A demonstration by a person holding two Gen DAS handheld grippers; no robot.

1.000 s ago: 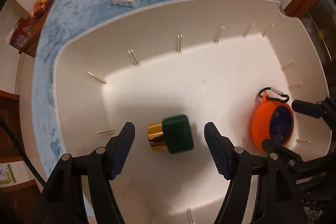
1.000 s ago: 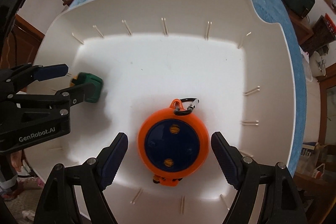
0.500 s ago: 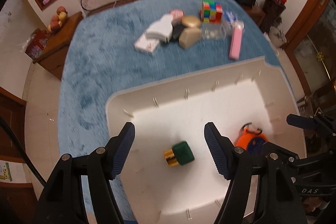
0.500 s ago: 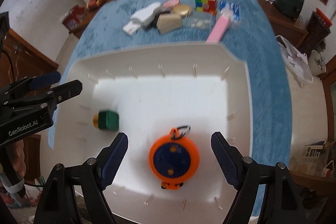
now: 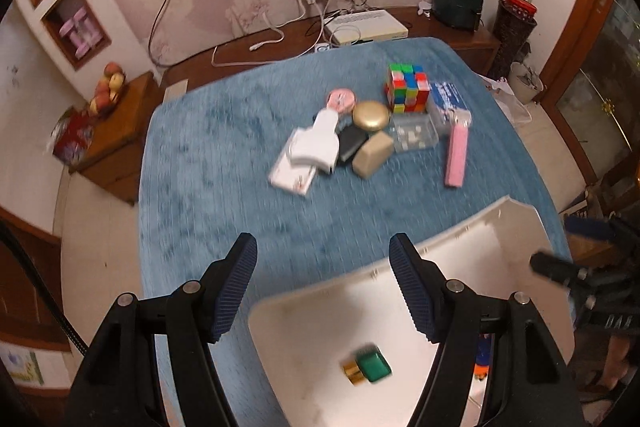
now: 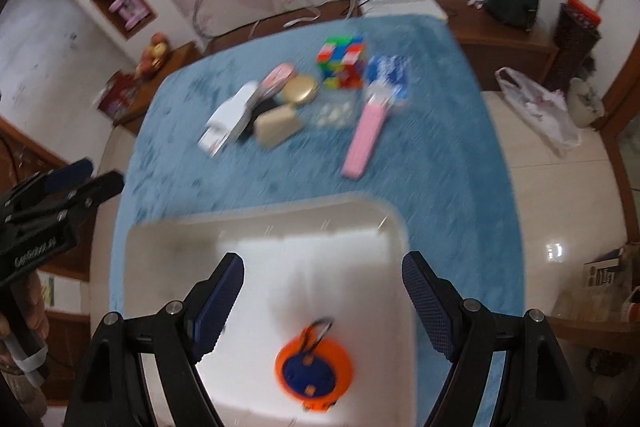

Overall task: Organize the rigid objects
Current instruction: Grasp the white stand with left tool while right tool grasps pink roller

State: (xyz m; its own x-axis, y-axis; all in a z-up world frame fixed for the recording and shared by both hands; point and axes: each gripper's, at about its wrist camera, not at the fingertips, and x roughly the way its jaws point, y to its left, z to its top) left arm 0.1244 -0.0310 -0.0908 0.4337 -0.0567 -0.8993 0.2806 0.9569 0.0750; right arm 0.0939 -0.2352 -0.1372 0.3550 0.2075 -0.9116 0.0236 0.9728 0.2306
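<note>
A: Both sets of jaws spread wide, holding nothing; we've got green-capped bottle (image 5: 366, 369) and orange reel (image 6: 314, 367) in the white bin (image 6: 160, 259).
B: Rest clustered at 12 o'clock: Rubik's cube (image 5: 406, 87), pink bar (image 5: 456, 155).

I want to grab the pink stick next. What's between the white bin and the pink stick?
Only bare blue blanket. The right wrist view shows the white bin rim and the pink stick apart, with nothing lying in that stretch.
</note>
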